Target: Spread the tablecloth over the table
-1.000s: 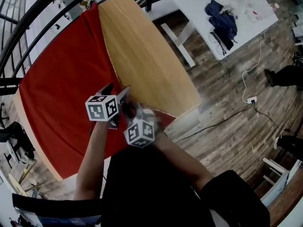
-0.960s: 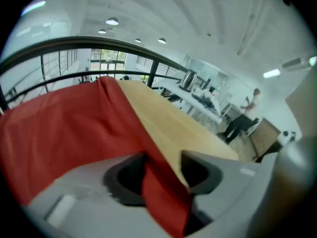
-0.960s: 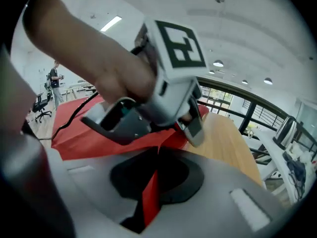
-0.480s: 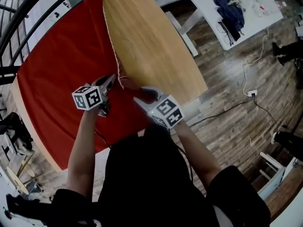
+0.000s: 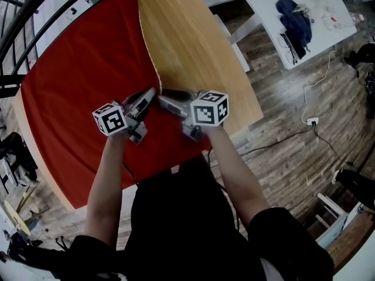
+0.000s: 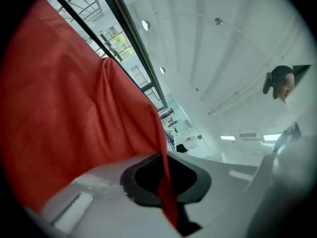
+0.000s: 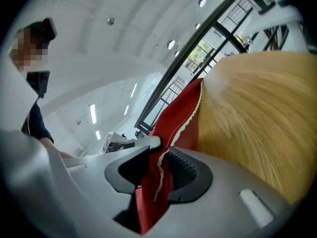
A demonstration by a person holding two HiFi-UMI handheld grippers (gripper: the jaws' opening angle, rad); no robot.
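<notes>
One red cloth (image 5: 82, 81), seemingly soft, light and slippy, covered the tabletop's (image 5: 193, 51) left half; its hem was the place to grip. Your left fingers (image 6: 143, 175) were clamped on that hem; your right fingers (image 7: 185, 170) were closing around it.

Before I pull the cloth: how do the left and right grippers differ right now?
The left gripper is shut tight on the red tablecloth; the right gripper has its jaws closing round the white-trimmed edge, apparently not yet clamped. The left looks onto red cloth, the right onto the bare wooden table. Both meet at the cloth's edge.
</notes>
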